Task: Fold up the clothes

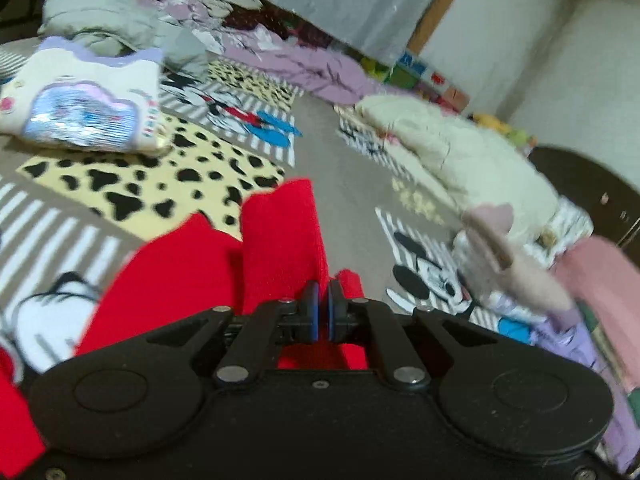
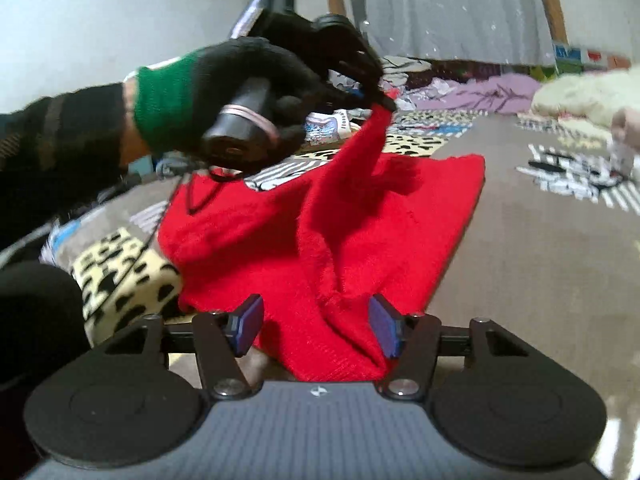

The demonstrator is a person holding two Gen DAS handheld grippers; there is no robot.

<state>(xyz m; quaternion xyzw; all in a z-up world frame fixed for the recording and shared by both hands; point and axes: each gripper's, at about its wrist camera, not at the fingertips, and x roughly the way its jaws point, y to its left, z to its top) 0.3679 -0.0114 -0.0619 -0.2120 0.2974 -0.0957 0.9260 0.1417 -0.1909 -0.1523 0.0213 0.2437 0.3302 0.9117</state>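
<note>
A: Starting with the left wrist view, what do we see of our own tool?

B: Our left gripper (image 1: 323,304) points forward over the floor, and its jaws stand almost together, pinching a fold of the red knit garment (image 1: 276,240). The cloth rises in a ribbed strip just ahead of the blue pads (image 1: 314,312) and drapes away to the left and below us.

A: And around it?

B: We see a patterned rug (image 1: 152,184) with cow spots, stripes and cartoon mice. A folded white top with a lilac collar (image 1: 84,104) lies on it to the left. A cream blanket (image 1: 460,148) lies to the right, well apart from the red piece. The picture is blurred, so we can tell no finer detail.

A: Now the right wrist view.

B: Our right gripper (image 2: 316,330) sits low at the near hem, its jaws wide apart, with a ridge of red cloth standing between them. Whether the right pad touches the cloth we cannot tell.

A: And the other hand?

B: A black-gloved hand (image 2: 248,88) with a green cuff grips the handle of the left gripper (image 2: 386,102), raised above the rug and tilted downward. Its tips hold a corner of the red knit garment (image 2: 360,220) lifted into a peak, while the rest lies spread flat on the rug (image 2: 120,276), its far edge straight.
</note>
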